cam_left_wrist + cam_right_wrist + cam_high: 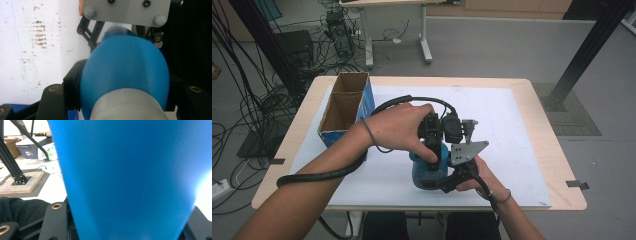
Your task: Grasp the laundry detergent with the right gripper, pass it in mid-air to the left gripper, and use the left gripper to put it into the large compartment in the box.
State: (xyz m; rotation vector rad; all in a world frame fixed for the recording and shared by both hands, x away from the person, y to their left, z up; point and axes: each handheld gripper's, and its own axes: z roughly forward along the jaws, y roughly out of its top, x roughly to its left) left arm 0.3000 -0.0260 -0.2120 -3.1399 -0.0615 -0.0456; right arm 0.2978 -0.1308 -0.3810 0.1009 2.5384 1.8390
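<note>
Both grippers clamped on one blue bottle (428, 172) above the bench (522, 150).
Left gripper (123, 82) fingers grasp its rounded shoulder; right gripper (125, 220) fingers grasp its body. High view adds a cardboard box (346, 107) well left.

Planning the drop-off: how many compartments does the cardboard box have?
2: a far compartment and a near compartment, both in the box at the table's left. Both look empty.

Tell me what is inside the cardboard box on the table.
The cardboard box has two open-topped compartments. The high view shows bare brown inner walls and nothing sticking up. The near wall hides the floor of the nearer compartment, so something flat lying there cannot be ruled out.
</note>
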